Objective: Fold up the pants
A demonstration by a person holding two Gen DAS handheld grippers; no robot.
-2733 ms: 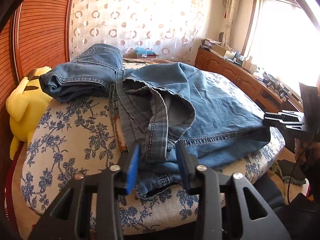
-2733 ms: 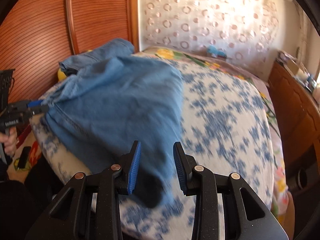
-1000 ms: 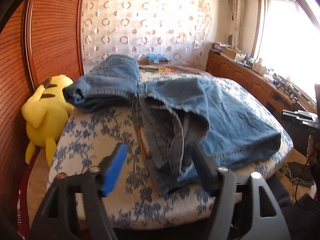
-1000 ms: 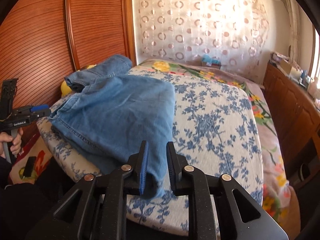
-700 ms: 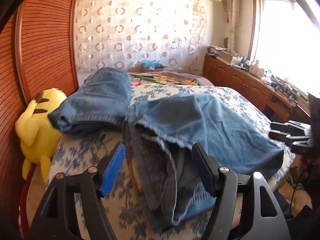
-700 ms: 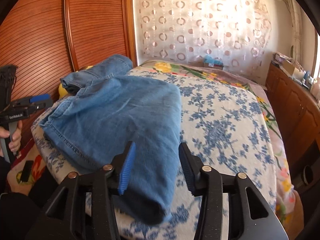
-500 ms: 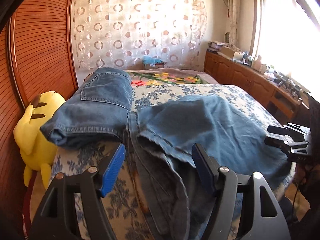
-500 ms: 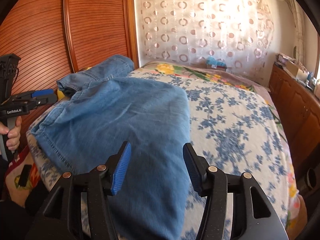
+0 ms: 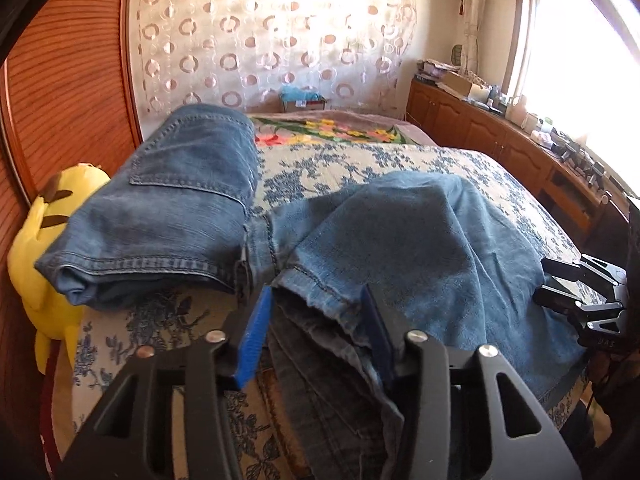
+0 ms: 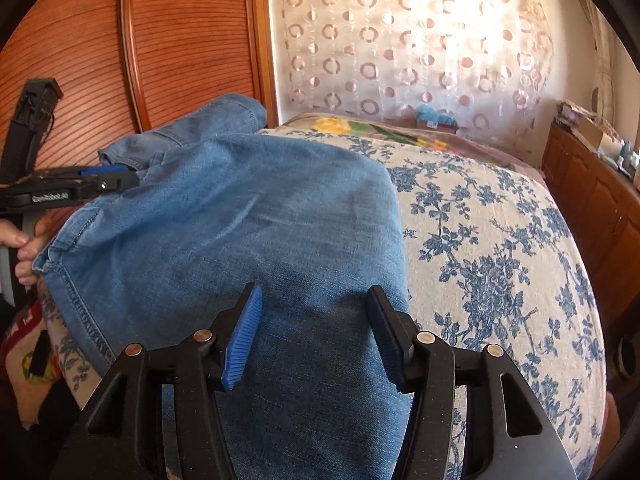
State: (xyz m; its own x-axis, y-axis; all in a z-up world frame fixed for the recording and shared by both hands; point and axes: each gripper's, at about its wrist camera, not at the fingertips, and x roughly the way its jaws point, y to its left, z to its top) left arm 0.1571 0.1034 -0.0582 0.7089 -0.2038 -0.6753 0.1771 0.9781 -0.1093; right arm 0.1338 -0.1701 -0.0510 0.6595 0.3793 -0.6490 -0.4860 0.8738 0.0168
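The jeans (image 9: 420,240) lie partly folded across the near end of the bed (image 9: 460,164), their lighter inside-out layer doubled over on top, with a second, already folded pair of jeans (image 9: 168,208) beside them toward the yellow plush toy (image 9: 36,264). The left gripper (image 9: 316,328) straddles the stitched hem at the near-left corner; its fingers have just been closing and now stand moderately apart with the denim between them, though the pads do not yet seem to bite. The right gripper (image 10: 314,332) hovers over the near-right part of the folded layer, its fingers having just spread to a medium gap with cloth beneath and between them, not pinched. The step in hand looks like taking hold of both near corners to carry the next fold. To do it well, each side should probably gather every layer at its edge, so the darker underlayer by the left fingers is not left behind. Closing both at about the same depth, then lifting evenly, ought to keep the fold line straight. Denim is heavy and stiff, so a shallow pinch may slip; the neighbouring folded pair touches the hem and could be dragged.
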